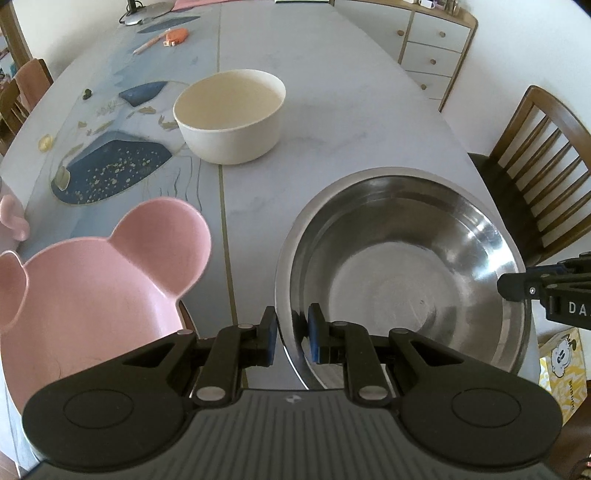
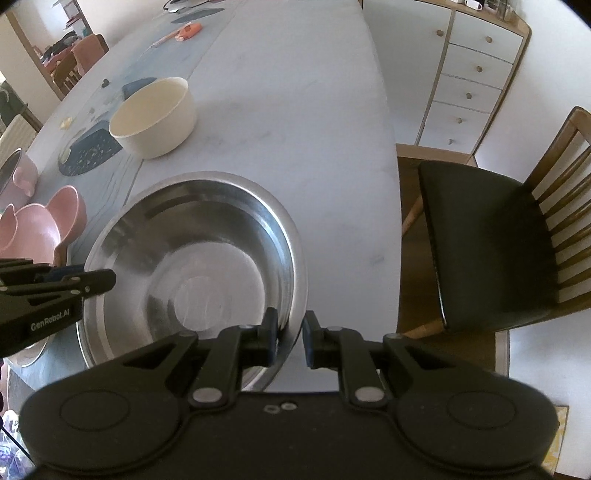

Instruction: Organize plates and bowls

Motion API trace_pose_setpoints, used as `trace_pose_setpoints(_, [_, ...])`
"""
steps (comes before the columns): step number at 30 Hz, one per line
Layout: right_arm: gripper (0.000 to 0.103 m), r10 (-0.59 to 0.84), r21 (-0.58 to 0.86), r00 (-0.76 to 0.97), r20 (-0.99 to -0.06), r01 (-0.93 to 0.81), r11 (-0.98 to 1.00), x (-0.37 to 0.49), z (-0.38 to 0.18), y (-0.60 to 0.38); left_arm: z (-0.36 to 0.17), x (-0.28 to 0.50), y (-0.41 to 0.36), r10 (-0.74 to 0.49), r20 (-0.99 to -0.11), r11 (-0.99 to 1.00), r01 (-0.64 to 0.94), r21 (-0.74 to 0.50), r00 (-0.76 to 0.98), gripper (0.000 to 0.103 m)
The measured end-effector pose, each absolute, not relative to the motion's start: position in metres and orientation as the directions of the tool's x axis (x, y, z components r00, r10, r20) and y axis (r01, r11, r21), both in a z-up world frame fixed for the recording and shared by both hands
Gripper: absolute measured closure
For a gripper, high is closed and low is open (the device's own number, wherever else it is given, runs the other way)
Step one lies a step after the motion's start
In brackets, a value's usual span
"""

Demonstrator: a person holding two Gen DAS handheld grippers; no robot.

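Note:
A large steel bowl (image 1: 402,266) sits on the table; it also shows in the right wrist view (image 2: 192,266). My left gripper (image 1: 291,328) straddles its near left rim, one finger inside and one outside, with a gap at the rim. My right gripper (image 2: 290,334) straddles the near right rim the same way. A cream bowl (image 1: 231,114) stands farther back, also in the right wrist view (image 2: 153,116). A pink bear-eared bowl (image 1: 85,288) lies to the left, also in the right wrist view (image 2: 40,229).
The grey table (image 1: 332,110) has a blue patterned mat (image 1: 110,166) at left. A wooden chair (image 2: 491,240) stands by the right edge, a white drawer cabinet (image 2: 469,77) behind it. An orange item (image 1: 175,36) lies far back. Another pink bowl (image 2: 22,177) sits far left.

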State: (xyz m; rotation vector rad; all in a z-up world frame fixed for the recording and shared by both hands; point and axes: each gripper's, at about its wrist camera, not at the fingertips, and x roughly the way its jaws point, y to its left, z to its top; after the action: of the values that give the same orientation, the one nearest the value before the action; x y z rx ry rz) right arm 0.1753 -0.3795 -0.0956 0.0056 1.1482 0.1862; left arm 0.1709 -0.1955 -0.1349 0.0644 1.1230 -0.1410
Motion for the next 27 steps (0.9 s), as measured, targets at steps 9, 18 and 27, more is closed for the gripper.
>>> trace_pose_setpoints(9, [0.081,0.122,0.052,0.417,-0.901,-0.175,0.983,0.173,-0.091,-0.378,-0.135,0.169,-0.194,-0.091,-0.902,0.989,0.144,-0.033,0.422,0.086])
trace_pose_setpoints(18, [0.07,0.149,0.05,0.477,-0.866,-0.214,0.976,0.165,-0.066,-0.386,-0.117,0.152,-0.188,-0.095,-0.874,0.99,0.135,-0.033,0.477,0.05])
trace_pose_setpoints(27, [0.059,0.221,0.061,0.532,-0.817,-0.301,0.952,0.152,-0.039,-0.377,-0.08,0.135,-0.173,-0.098,-0.819,0.993,0.113,-0.041,0.566,0.043])
